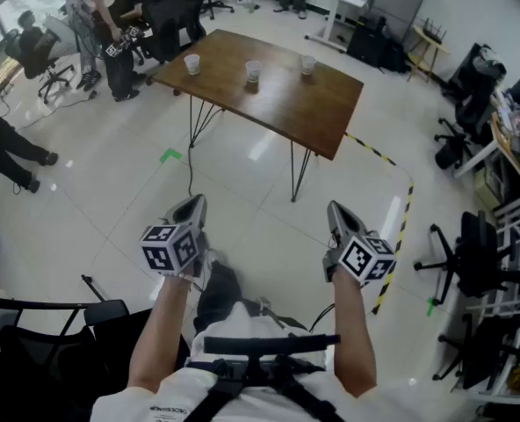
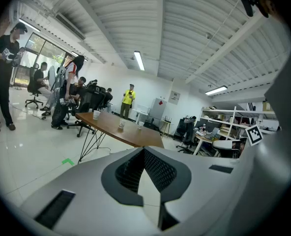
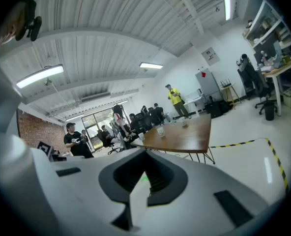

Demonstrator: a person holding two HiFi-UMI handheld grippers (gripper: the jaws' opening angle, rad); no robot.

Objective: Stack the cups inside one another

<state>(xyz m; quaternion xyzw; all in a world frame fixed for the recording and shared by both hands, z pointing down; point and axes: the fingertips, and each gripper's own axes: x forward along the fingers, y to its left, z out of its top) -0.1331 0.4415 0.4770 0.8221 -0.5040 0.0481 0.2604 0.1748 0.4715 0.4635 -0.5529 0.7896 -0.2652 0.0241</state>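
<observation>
We hold the left tool (image 1: 191,206) and the right tool (image 1: 338,211) out in front of us, side by side and well apart, both above the pale tiled floor (image 1: 242,192) and tipped a little downward. In the left gripper view the ribbed pads (image 2: 158,170) meet at their tips, so this tool is clenched with nothing in it. In the right gripper view the pads (image 3: 157,181) are pressed together in the same way, and this tool is clenched and empty too.

The cups stand far ahead of us on a brown wooden counter (image 1: 317,108) with thin black wire legs. There are three, set in a loose row along its far side and well apart from one another: the left cup (image 1: 191,63) near the left corner, the middle cup (image 1: 254,72) around the centre, and the right cup (image 1: 307,64) further along. All three are upright, and none sits inside another. Neither tool is near them.

A green mark (image 1: 170,156) lies on the floor to the left of the counter's legs. A strip of black-and-yellow tape (image 1: 393,236) runs along the floor to the right of the counter. Black office chairs (image 1: 471,266) stand at the right edge of the room. Several people stand or sit beyond the counter's left end, and a person in a yellow top (image 2: 129,98) stands further back.
</observation>
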